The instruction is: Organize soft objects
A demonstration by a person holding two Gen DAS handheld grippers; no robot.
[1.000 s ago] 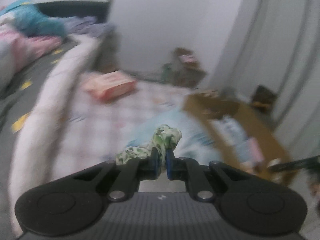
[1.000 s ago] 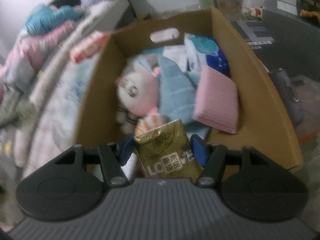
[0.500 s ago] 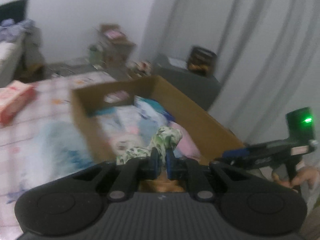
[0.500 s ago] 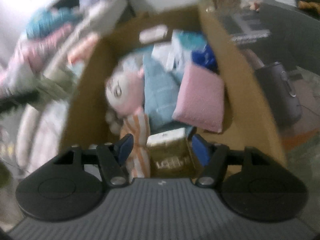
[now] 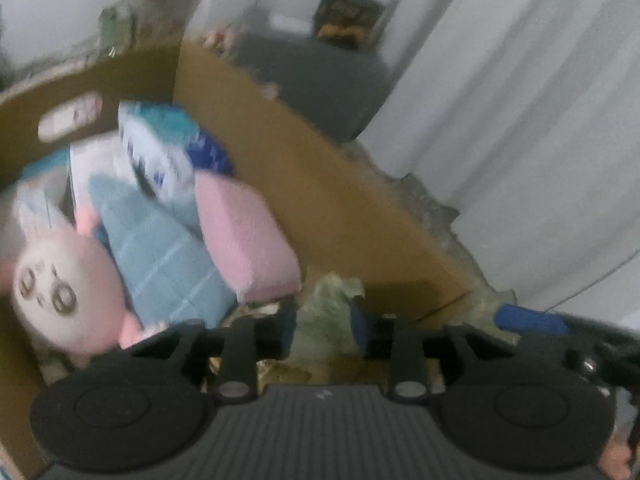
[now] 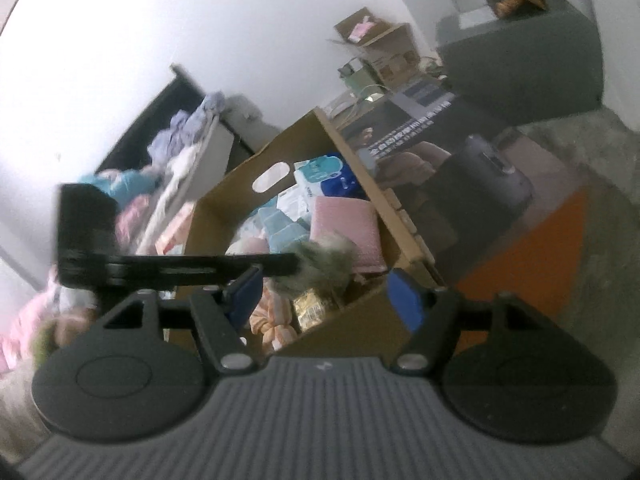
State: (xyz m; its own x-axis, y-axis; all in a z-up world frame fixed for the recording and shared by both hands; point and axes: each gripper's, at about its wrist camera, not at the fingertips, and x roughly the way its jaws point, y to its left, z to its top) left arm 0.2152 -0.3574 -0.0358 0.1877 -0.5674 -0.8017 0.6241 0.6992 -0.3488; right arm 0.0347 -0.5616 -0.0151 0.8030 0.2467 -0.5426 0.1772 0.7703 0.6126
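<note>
Looking along the left gripper (image 5: 322,330): its jaws are opening, the green patterned cloth (image 5: 326,320) loose between them over the cardboard box's (image 5: 320,184) near corner. A blue-and-white pack (image 5: 160,148) carries print, blurred beyond reading.

From the right gripper (image 6: 324,296): jaws opening, nothing between them. A gold pack (image 6: 314,306) lies in the box, lettering illegible. White lettering on a dark carton (image 6: 416,124) behind is also unreadable.

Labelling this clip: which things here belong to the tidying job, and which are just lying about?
Part of the job:
cardboard box
green patterned cloth, between the opening left claw
gold pack, in the box
plush toy
pink cushion

Lying about:
dark cabinet
curtain
</note>
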